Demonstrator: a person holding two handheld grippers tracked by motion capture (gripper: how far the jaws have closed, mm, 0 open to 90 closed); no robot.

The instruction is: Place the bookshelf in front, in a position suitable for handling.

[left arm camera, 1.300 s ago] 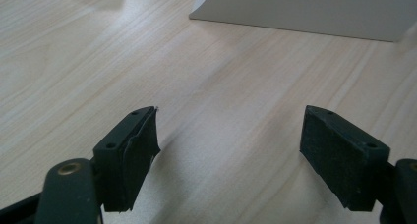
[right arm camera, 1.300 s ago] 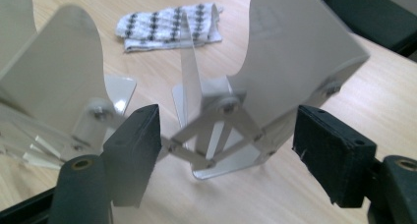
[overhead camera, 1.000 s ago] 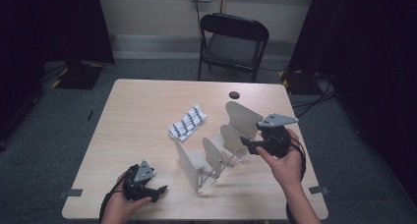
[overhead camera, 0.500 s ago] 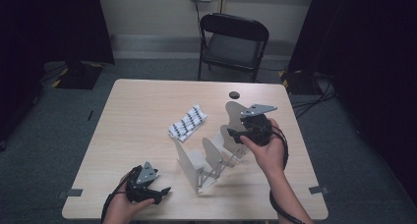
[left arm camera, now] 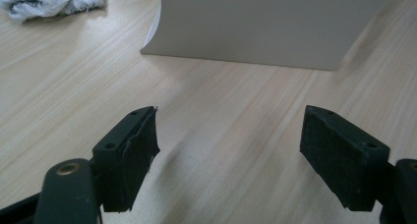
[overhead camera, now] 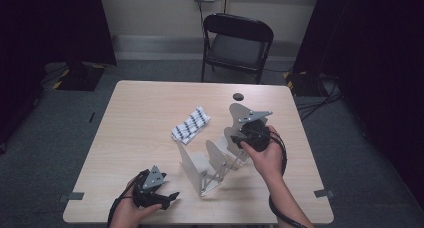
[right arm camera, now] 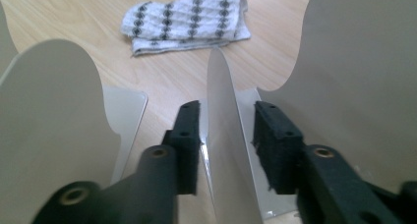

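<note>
The expandable metal file rack (overhead camera: pixel 210 163) stands mid-table (overhead camera: pixel 140 113), near the patterned cloth (overhead camera: pixel 191 124). The right gripper (right arm camera: pixel 227 135) has just been closing astride one divider plate (right arm camera: pixel 221 135), a gap showing on one side; it should centre before clamping. The left gripper (left arm camera: pixel 228 155) rests open, empty.

Grey carpet floor (overhead camera: pixel 60 138) — black folding chair (overhead camera: pixel 237 45) against a pale wall (overhead camera: pixel 150 13).

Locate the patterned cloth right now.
High view: the cloth lies flat mid-table, just left of the metal rack and apart from it, beyond the left tongs.
</note>
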